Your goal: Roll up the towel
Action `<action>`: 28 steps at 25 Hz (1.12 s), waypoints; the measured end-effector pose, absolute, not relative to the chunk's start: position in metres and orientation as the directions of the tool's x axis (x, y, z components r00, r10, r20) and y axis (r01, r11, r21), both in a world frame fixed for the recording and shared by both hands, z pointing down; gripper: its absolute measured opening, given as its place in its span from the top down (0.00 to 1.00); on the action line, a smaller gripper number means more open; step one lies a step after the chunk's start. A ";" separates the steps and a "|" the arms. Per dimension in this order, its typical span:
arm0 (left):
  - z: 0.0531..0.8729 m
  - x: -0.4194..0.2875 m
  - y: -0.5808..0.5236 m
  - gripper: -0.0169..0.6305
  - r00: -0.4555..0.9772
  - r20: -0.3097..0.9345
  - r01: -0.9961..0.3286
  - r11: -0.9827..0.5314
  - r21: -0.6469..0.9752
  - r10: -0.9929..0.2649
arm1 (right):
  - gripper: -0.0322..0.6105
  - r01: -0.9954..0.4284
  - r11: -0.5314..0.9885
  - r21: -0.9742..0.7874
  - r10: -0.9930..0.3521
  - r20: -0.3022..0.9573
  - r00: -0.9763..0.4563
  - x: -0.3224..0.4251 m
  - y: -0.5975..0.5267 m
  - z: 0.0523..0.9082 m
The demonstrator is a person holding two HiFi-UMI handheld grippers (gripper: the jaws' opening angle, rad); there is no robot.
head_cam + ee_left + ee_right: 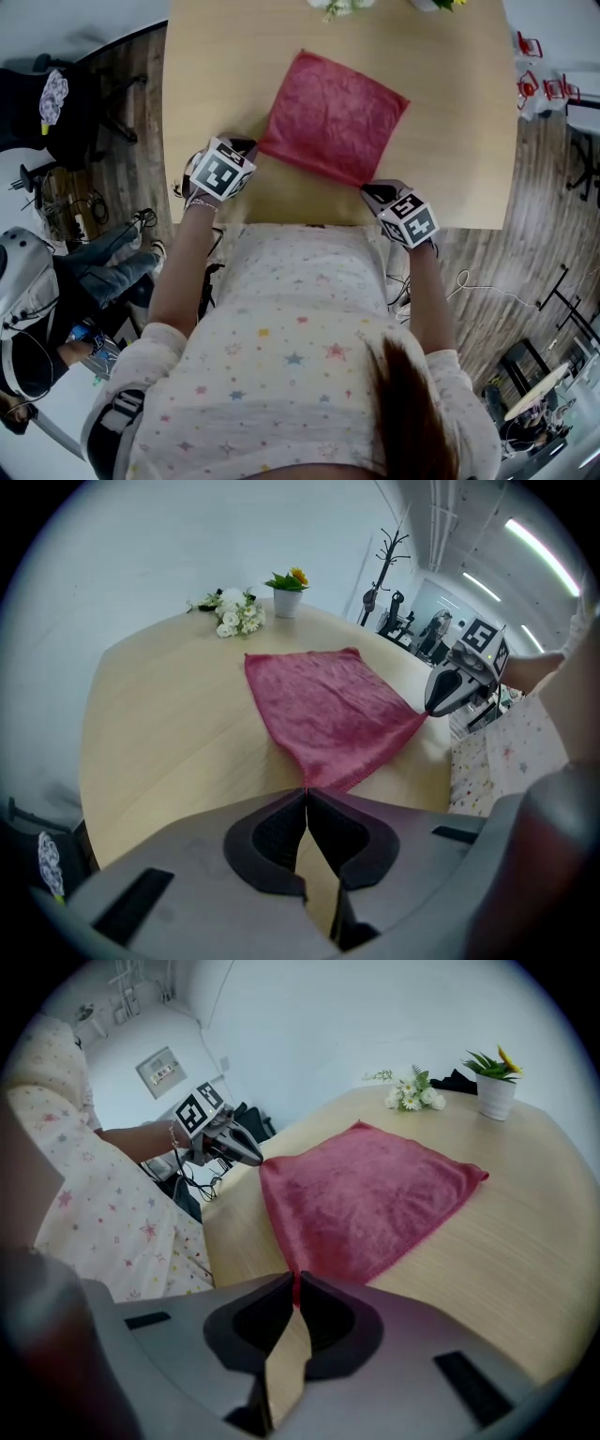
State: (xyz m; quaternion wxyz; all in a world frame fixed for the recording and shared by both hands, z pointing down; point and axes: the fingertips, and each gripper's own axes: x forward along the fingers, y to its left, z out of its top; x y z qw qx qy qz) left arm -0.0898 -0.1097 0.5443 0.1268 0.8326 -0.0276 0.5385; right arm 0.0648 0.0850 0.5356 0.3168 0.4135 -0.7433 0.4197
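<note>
A red towel [335, 117] lies spread flat on the light wooden table [206, 94], turned like a diamond. My left gripper [251, 148] is shut on the towel's near left corner [307, 782]. My right gripper [375, 190] is shut on the near right corner [296, 1279]. Both corners are pinched at the jaw tips, and the near edge of the towel runs straight between the two grippers. In the left gripper view the right gripper [441, 700] shows at the towel's [323, 714] far corner; in the right gripper view the left gripper [246, 1152] shows beyond the towel [366, 1199].
A small bunch of white flowers [230, 611] and a white pot with a yellow flower [287, 592] stand at the table's far edge. The near table edge [309, 225] runs just below the grippers. A person's legs [103, 262] and cables are on the floor at left.
</note>
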 end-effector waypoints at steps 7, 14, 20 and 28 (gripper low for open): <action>0.556 -0.101 -0.103 0.95 0.384 0.920 -0.209 -0.964 0.166 0.075 | 0.91 -0.865 0.334 -0.373 -0.308 0.824 -0.475 0.054 0.095 0.543; 0.553 -0.094 -0.105 0.95 0.445 0.895 -0.200 -0.969 0.143 0.040 | 0.91 -0.842 0.395 -0.366 -0.256 0.837 -0.484 0.037 0.103 0.551; 0.536 -0.071 -0.081 0.95 0.563 0.824 -0.145 -0.975 0.171 0.061 | 0.85 -0.870 0.371 -0.326 -0.317 0.836 -0.448 0.061 0.099 0.540; 0.536 -0.069 -0.054 0.95 0.592 0.801 -0.113 -0.973 0.200 0.096 | 0.86 -0.896 0.346 -0.280 -0.352 0.846 -0.400 0.075 0.091 0.535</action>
